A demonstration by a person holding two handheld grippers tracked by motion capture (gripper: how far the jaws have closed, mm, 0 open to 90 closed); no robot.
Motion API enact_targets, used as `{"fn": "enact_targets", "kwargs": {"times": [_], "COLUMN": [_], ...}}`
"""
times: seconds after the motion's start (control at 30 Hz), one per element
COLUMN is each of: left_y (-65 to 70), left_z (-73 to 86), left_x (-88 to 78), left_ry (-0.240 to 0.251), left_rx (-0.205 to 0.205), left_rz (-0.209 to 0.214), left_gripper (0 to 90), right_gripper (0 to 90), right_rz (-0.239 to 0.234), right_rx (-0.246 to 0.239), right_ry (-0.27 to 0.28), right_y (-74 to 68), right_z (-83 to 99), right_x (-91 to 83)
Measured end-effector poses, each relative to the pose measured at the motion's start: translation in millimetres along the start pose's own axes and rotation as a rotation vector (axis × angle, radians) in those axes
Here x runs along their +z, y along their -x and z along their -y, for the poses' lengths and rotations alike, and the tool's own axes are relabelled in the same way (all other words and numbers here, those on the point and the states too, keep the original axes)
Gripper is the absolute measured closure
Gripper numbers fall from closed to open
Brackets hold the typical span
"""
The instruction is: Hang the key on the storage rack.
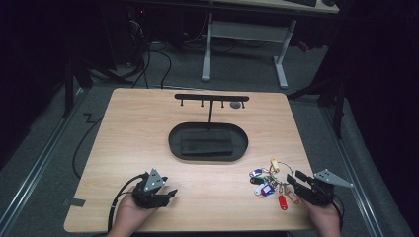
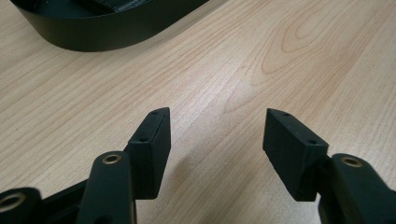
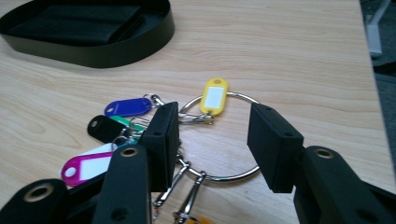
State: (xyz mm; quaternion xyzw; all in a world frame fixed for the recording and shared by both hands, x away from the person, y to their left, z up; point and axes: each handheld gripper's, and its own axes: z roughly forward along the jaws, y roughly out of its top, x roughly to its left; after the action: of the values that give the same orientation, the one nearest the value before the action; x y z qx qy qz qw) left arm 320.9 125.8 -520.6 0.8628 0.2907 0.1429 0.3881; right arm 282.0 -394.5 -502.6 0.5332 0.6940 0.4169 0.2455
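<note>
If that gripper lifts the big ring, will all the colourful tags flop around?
Probably: the key tags hang from the metal ring on loose clips, so they should dangle and swing. The ring looks thin and smooth, so it may slip between the right gripper's open jaws.

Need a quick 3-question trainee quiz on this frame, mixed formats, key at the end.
1. True or false: the right gripper has its pads clamped on the big key ring.
2. Multiple choice: the colour of the key tag lying on the ring's far arc in the right gripper view is A) red, B) yellow, C) white.
3. Short answer: what lies between the jaws of the left gripper?

Key
1. False: the jaws straddle the ring, and no pad presses on it.
2. B.
3. Bare wooden table; the black oval tray sits farther off.
</note>
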Motion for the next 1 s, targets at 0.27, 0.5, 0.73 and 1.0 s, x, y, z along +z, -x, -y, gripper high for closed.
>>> {"fn": "enact_targets", "kwargs": {"times": [0.27,0.5,0.73,1.0], "left_y": [2.3,8.3,14.6,22.9], "left_z": [-1.7,-3.6,-3.9,-5.1], "left_x": [-1.6,-4.1,-5.0,-2.2], "left_ry": [0.018,0.035,0.057,0.040], "left_rx": [0.044,0.057,0.107,0.192], "left_rz": [0.011,0.036,0.066,0.073], "left_gripper": [40.8,40.2,41.0,40.8], "right_gripper": [56.7,51.1,53.5,52.6], "right_rz": [0.077,0.091,0.079,0.119], "right_rx": [-0.003,-0.068,-0.151,-0.142], "right_ry": [-0.027,-0.109,-0.354,-0.590], "right_y": [8.4,4.1,-2.0,9.0], "right_z": [0.0,-7.4,-30.1,-54.7], "right_x": [-0.1,1.3,14.4,41.4]}}
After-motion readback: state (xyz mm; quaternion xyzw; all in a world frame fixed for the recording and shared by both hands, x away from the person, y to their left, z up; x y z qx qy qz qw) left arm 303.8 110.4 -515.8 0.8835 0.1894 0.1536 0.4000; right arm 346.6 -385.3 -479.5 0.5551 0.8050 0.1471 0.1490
